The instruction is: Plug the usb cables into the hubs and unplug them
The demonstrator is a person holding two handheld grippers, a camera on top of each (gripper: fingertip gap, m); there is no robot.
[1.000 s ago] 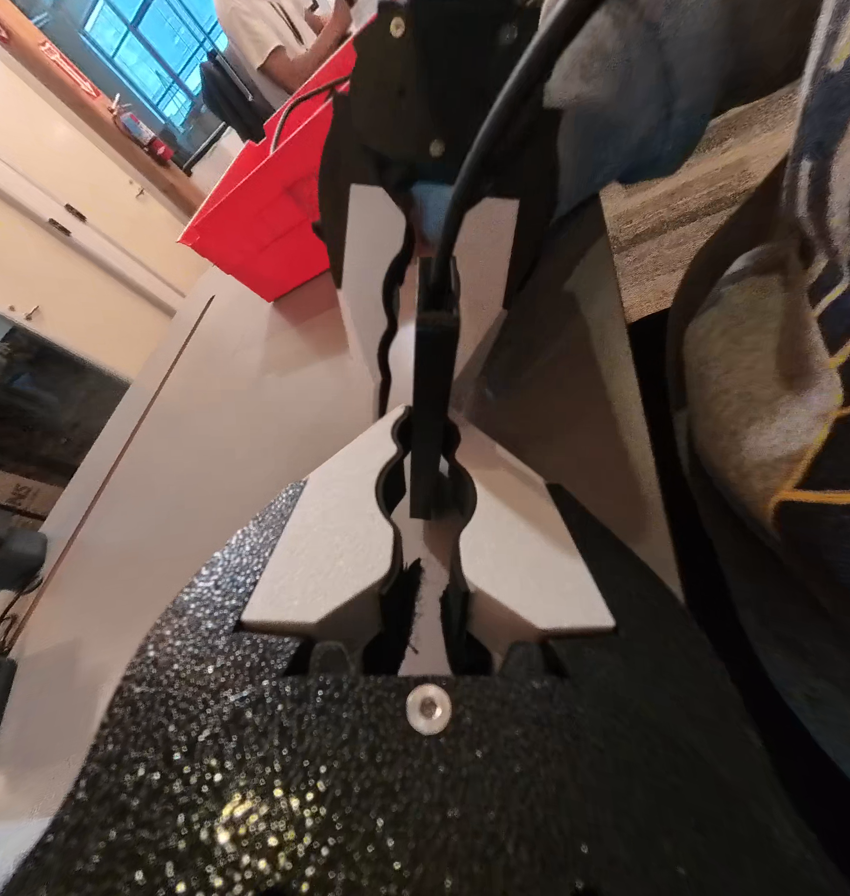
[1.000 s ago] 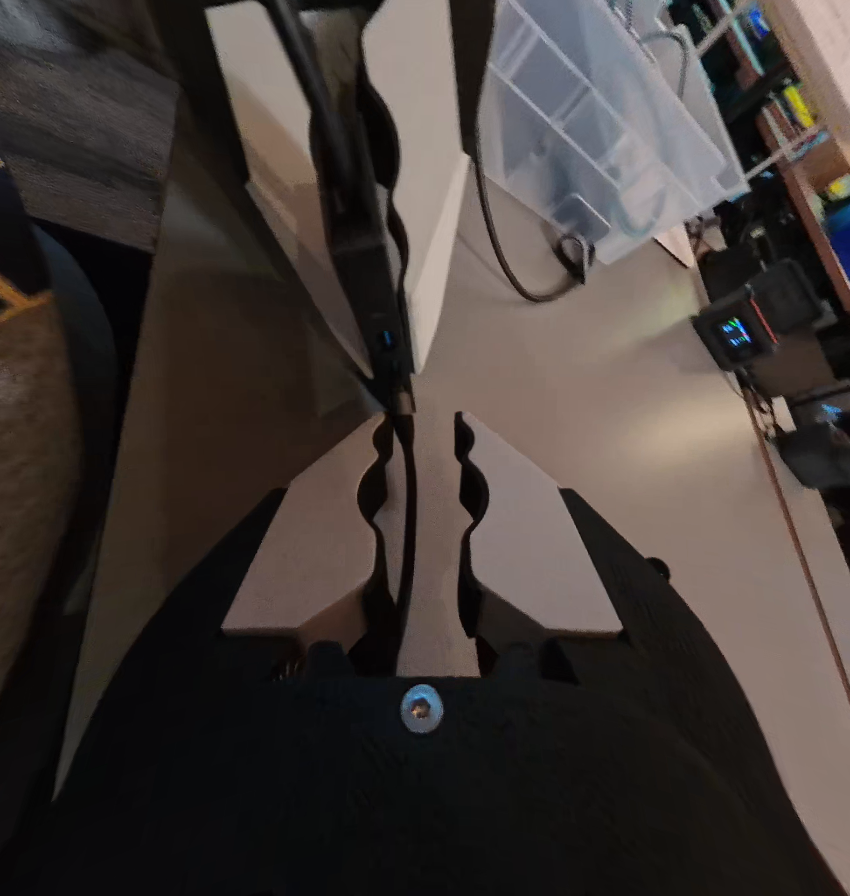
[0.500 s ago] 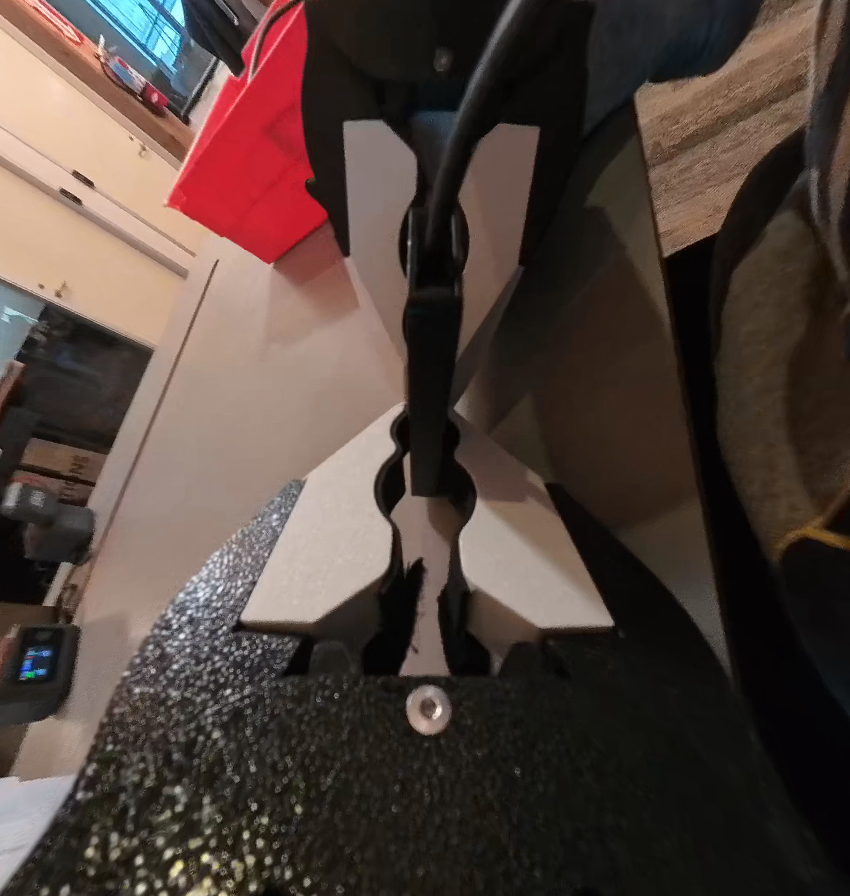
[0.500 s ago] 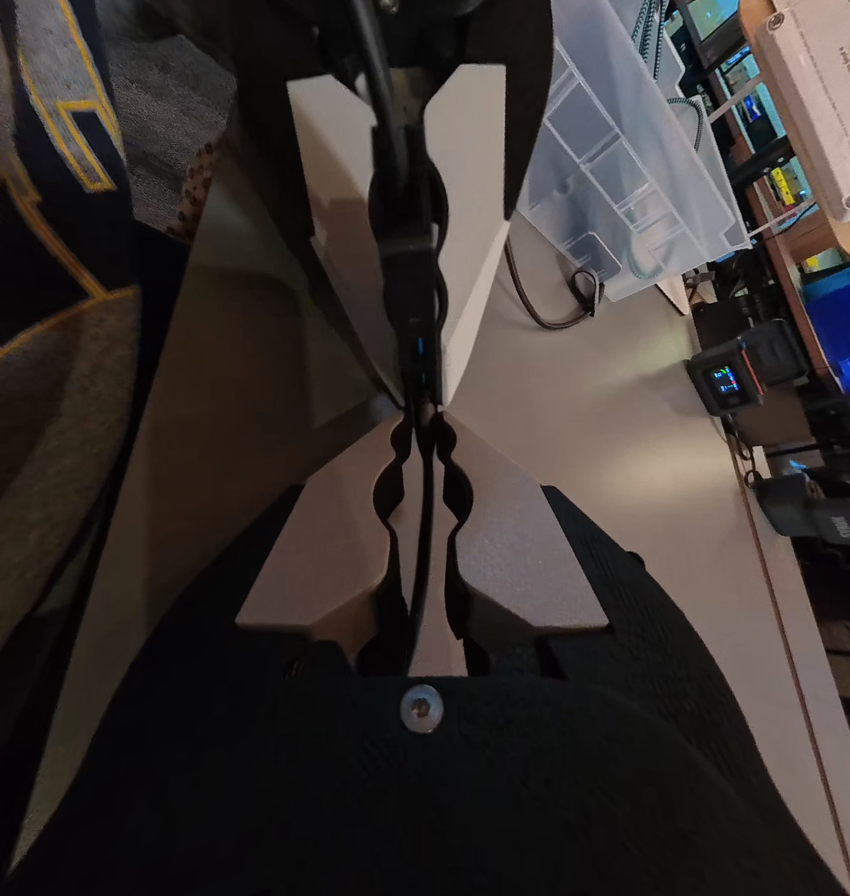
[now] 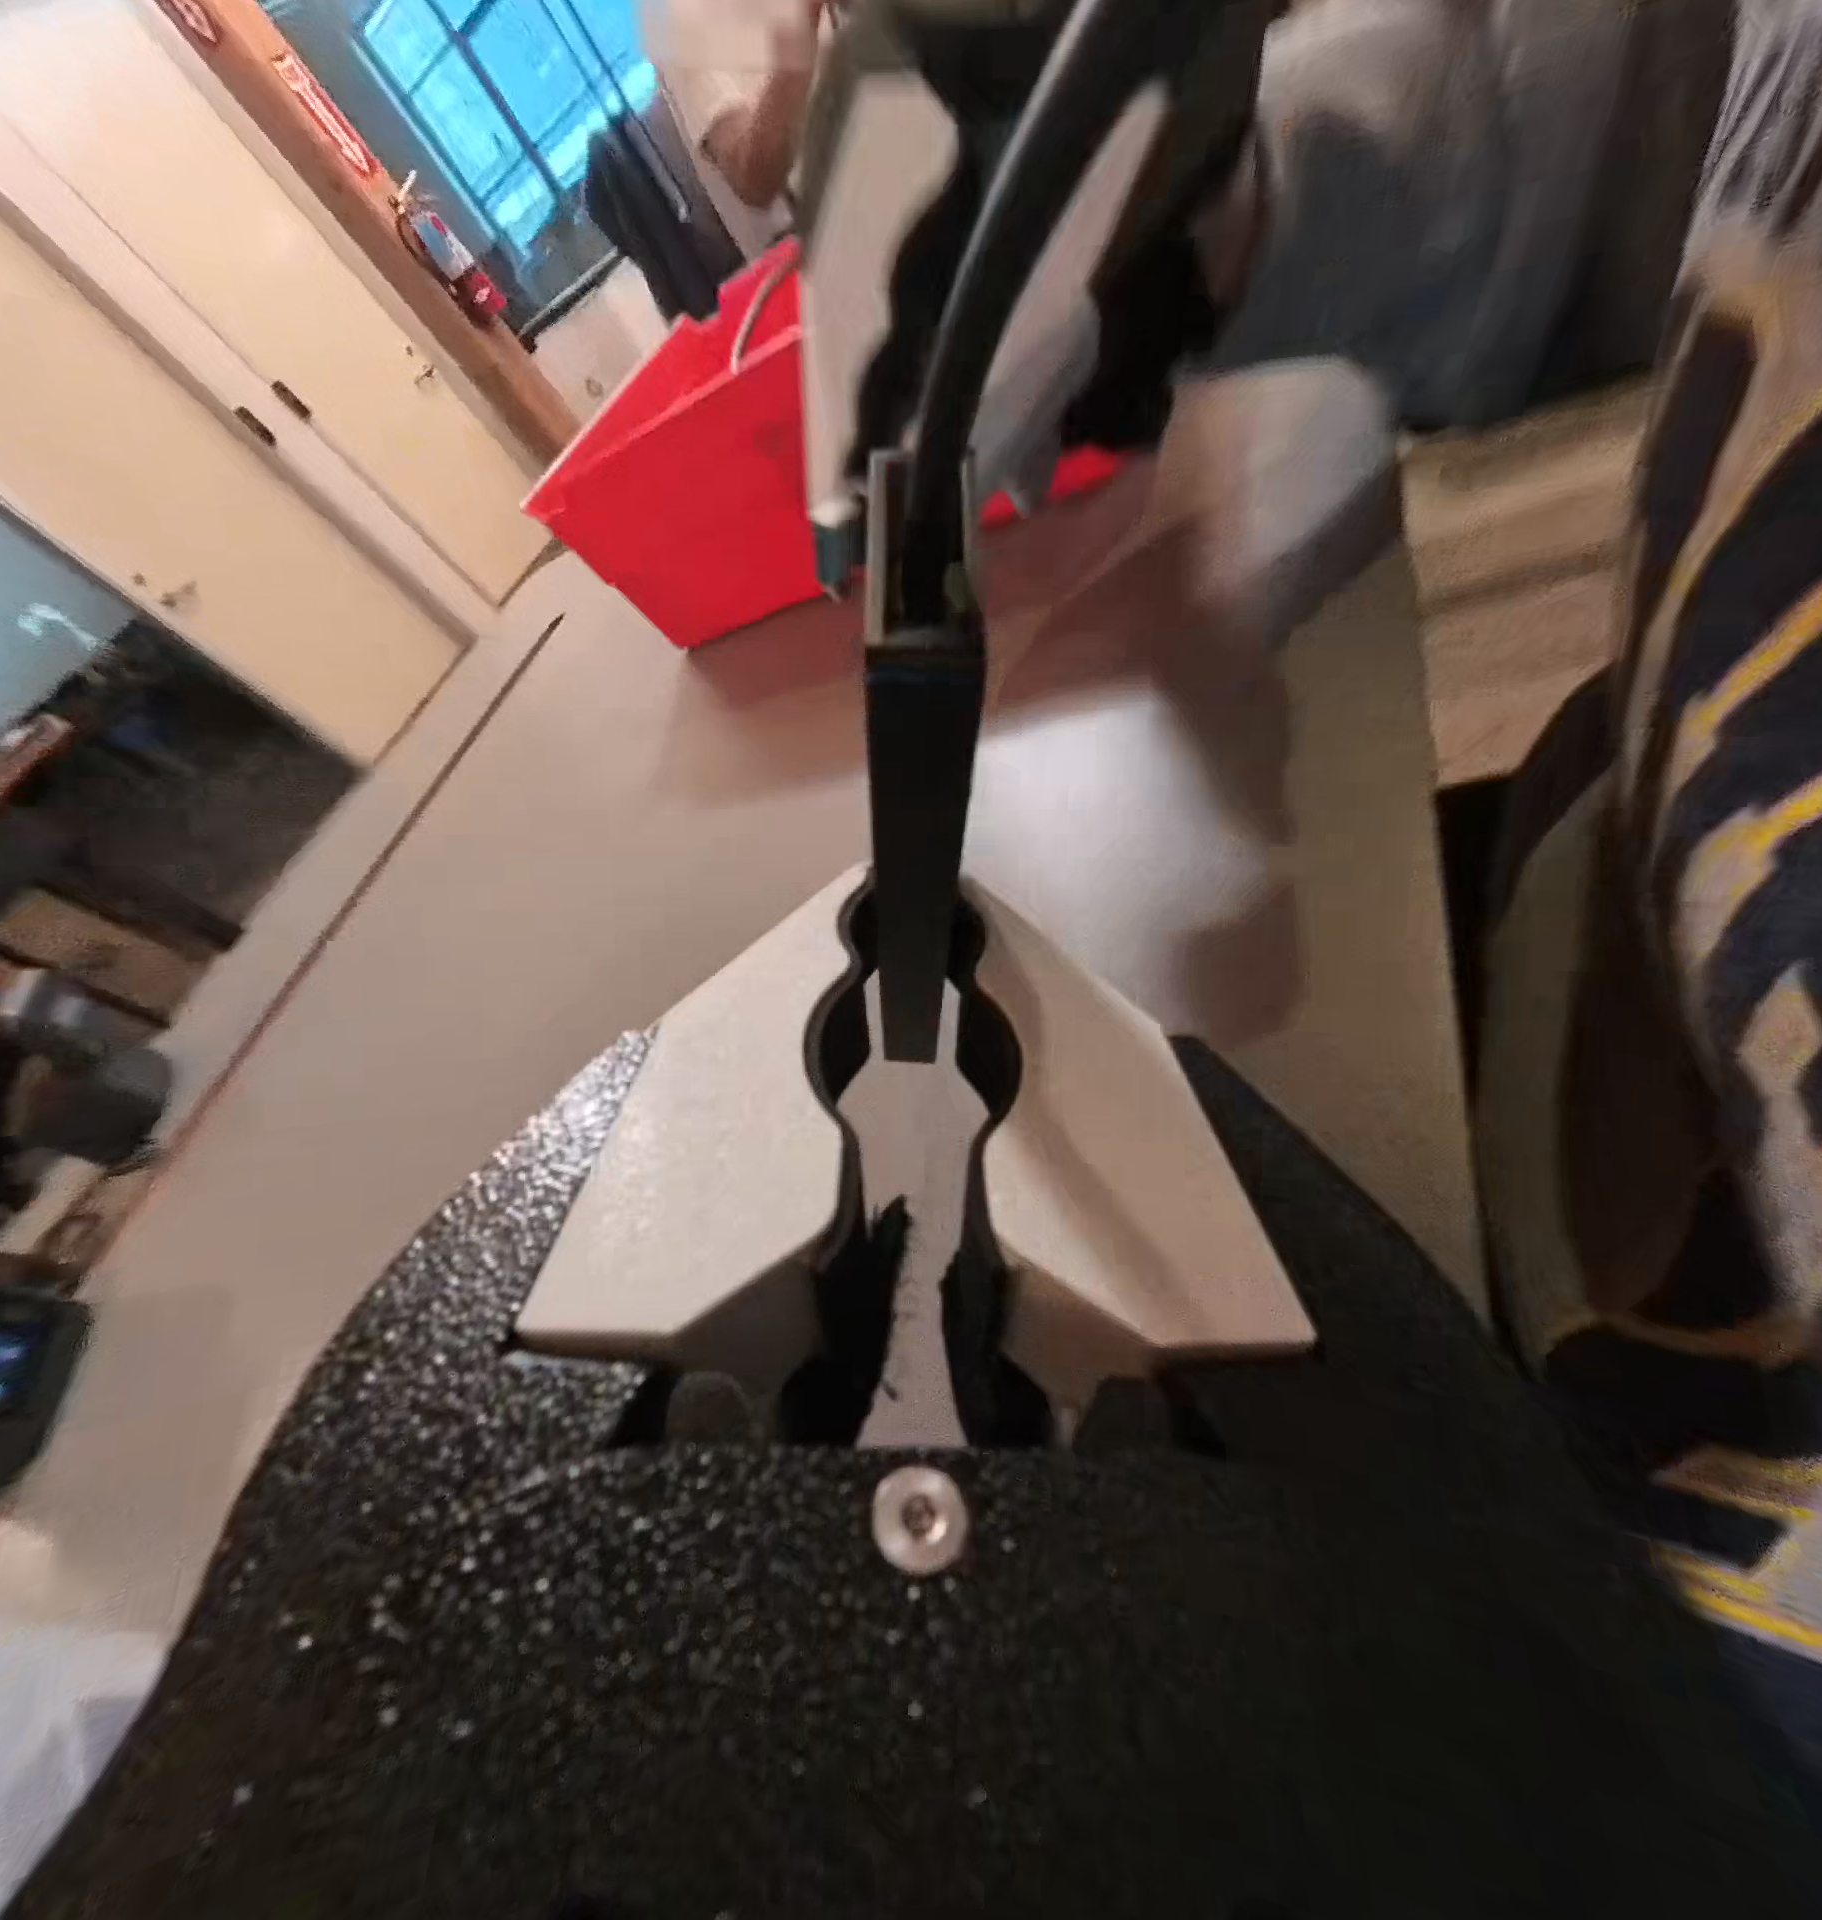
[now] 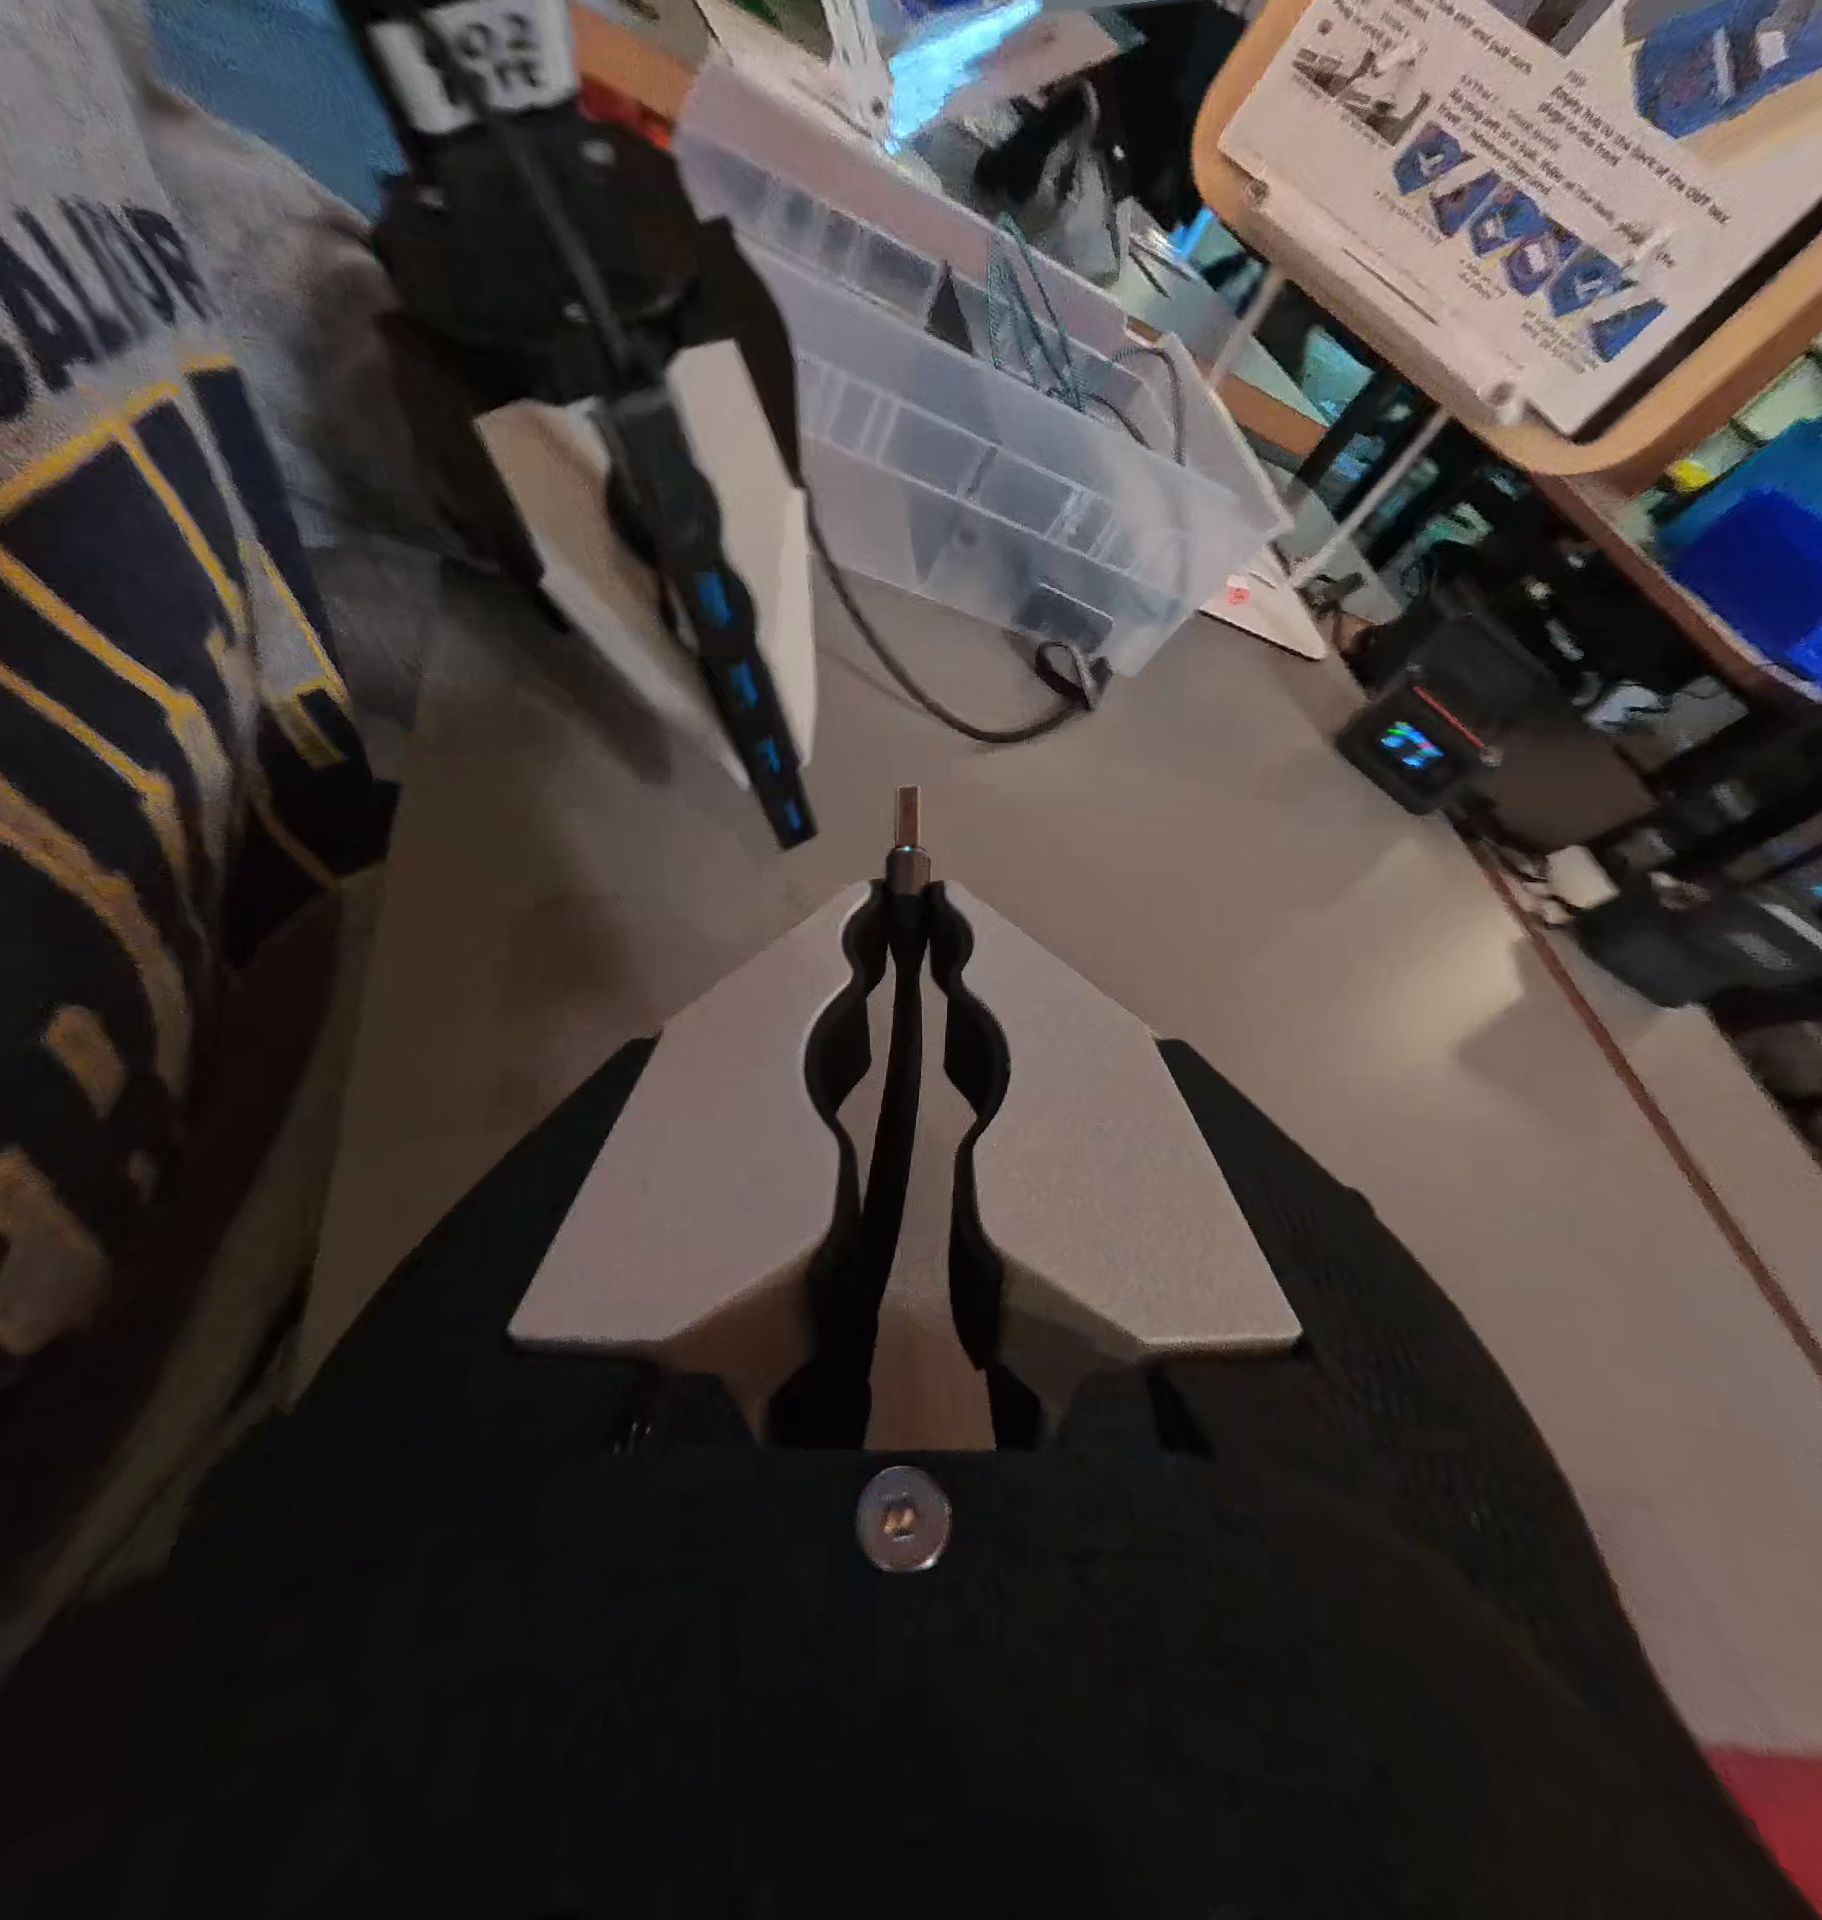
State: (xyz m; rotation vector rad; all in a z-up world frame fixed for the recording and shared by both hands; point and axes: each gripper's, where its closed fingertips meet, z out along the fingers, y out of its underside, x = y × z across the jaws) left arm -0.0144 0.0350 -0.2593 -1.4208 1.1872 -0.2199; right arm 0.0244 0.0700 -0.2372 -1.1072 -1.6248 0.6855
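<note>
My left gripper (image 5: 917,894) is shut on a slim black USB hub (image 5: 922,790), held edge-on and pointing away, with its black lead (image 5: 990,260) rising from the far end. My right gripper (image 6: 905,888) is shut on a black USB cable (image 6: 891,1101), whose metal plug (image 6: 905,831) sticks out past the fingertips. In the right wrist view the hub (image 6: 741,675) shows blue-lit ports and hangs from the left gripper (image 6: 777,758). The plug is just clear of the hub's lower end, not touching. In the left wrist view the plug (image 5: 834,540) sits beside the hub's far end.
A red bin (image 5: 678,499) stands at the far side of the grey table (image 5: 471,935). A clear plastic organiser box (image 6: 990,468) with a black cable loop (image 6: 938,686) beside it stands behind the hub. A small device with a lit screen (image 6: 1416,748) is at the right. A person's sweater (image 6: 107,623) is close by. The gap from one gripper's tips to the other's is roughly 7 cm.
The two grippers were tip to tip with the plug at the hub. They have drawn apart, and the plug is now free of the hub. The right gripper closed on the cable.
</note>
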